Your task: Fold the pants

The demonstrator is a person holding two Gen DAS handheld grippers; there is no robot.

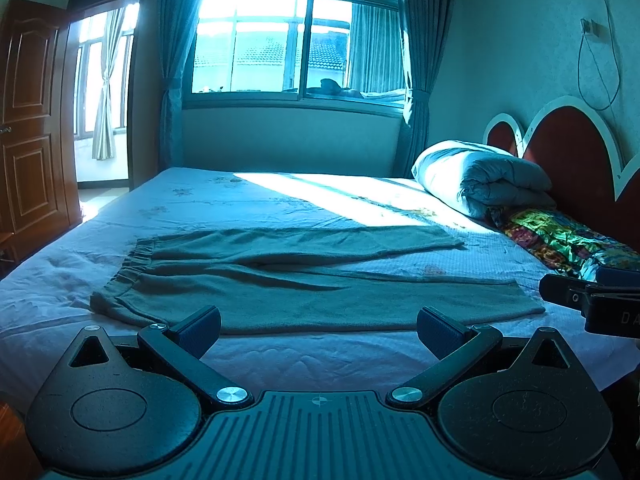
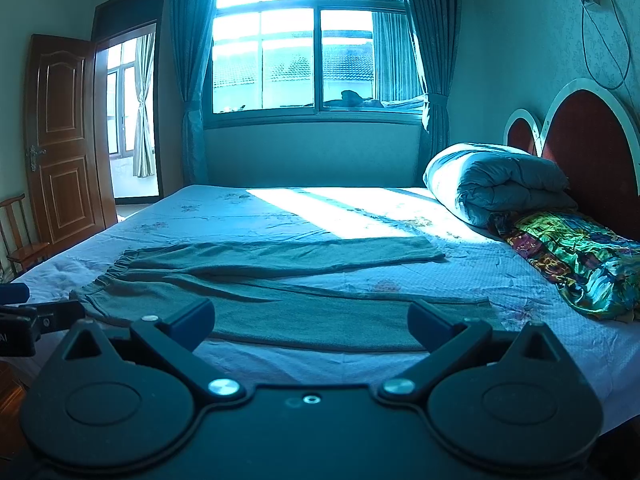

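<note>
Grey-green pants (image 1: 304, 288) lie flat on the bed (image 1: 256, 204), waistband to the left, both legs stretched to the right and slightly apart. My left gripper (image 1: 319, 330) hovers open at the bed's near edge, just short of the near leg, with nothing between its fingers. In the right wrist view the same pants (image 2: 280, 284) lie ahead, and my right gripper (image 2: 311, 322) stands open above the near leg's hem side, empty. The right gripper's body (image 1: 596, 300) shows at the right edge of the left view; the left gripper's body (image 2: 28, 320) shows at the left edge of the right view.
A rolled duvet (image 1: 480, 178) and a colourful patterned cloth (image 1: 560, 240) lie by the red headboard (image 1: 572, 160) at the right. A window with curtains (image 1: 296, 40) is behind the bed. An open wooden door (image 2: 60, 136) and a chair (image 2: 24, 236) stand at the left.
</note>
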